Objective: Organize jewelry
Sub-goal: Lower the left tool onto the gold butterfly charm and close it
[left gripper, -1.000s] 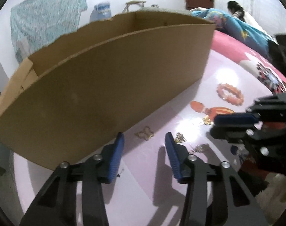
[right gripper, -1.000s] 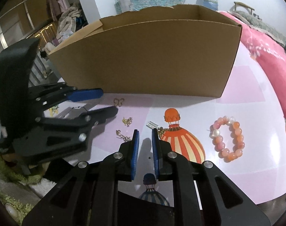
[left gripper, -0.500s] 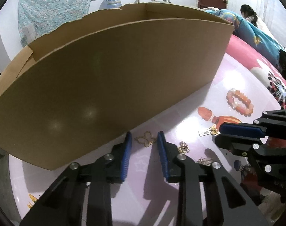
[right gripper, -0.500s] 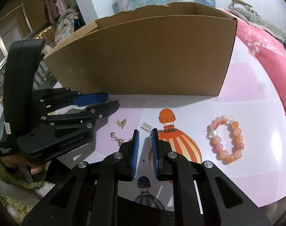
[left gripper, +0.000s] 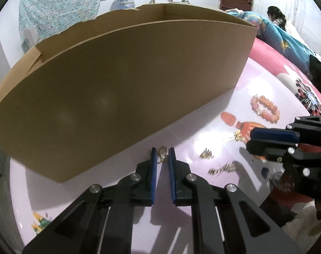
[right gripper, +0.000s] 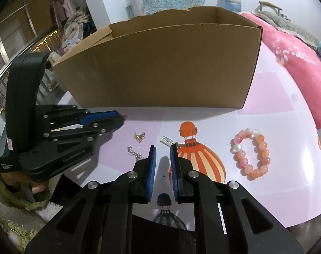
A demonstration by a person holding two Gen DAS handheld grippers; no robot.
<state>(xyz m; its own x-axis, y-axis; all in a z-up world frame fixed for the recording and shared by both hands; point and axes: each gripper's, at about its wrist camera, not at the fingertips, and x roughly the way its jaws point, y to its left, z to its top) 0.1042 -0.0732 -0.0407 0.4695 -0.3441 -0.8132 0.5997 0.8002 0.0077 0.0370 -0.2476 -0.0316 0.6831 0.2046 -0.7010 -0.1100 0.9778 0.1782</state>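
My left gripper (left gripper: pixel 161 154) has closed on a small gold butterfly-shaped earring (left gripper: pixel 163 152) that sits between its fingertips, right in front of the cardboard box (left gripper: pixel 122 89). Other small gold pieces (left gripper: pixel 206 154) and a chain (left gripper: pixel 221 169) lie to its right on the pink table. My right gripper (right gripper: pixel 162 151) is nearly closed and empty, low over the table near a balloon print. A pink bead bracelet (right gripper: pixel 252 155) lies to its right. A small silver piece (right gripper: pixel 166 141) and gold bits (right gripper: pixel 139 136) lie ahead of it. The left gripper also shows in the right wrist view (right gripper: pixel 120 121).
The open cardboard box (right gripper: pixel 160 67) stands across the far side of the table. A pink blanket (right gripper: pixel 298 48) lies at the right. A person sits far back (left gripper: pixel 275 18). The table's front edge (right gripper: pixel 266 220) is close to my right gripper.
My left gripper moved forward to the butterfly earring and its jaws narrowed from wide open to closed around it. The right gripper stayed almost still.
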